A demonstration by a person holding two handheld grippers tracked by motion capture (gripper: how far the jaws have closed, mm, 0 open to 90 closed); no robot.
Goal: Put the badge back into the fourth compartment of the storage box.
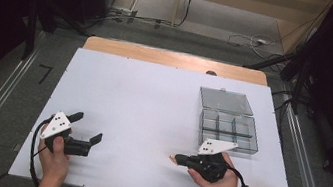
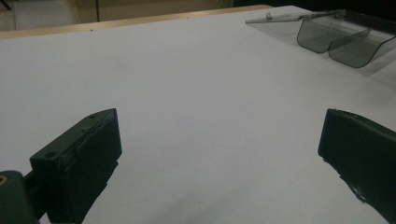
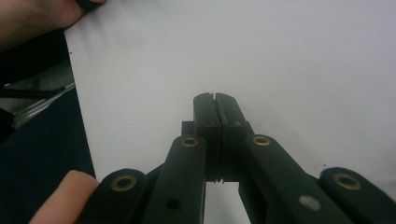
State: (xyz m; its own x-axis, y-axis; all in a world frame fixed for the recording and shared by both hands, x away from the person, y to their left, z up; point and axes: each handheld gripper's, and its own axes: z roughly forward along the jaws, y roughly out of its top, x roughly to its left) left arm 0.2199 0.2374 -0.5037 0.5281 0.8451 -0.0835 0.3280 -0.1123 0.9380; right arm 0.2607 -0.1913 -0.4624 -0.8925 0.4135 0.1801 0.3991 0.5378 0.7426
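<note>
the clear compartment box [image 1: 227, 129] sits at the table's far right, lid open; probably light, rigid, slippery plastic, best taken by a wall; left gripper [image 1: 87, 129] gapes wide; right gripper [image 1: 175, 159] pinched together, empty

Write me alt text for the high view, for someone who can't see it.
Two hands hold black grippers over a white table: the left gripper open, the right gripper shut with nothing visible between its jaws. A clear compartment box with its lid folded back sits beyond the right gripper.
</note>
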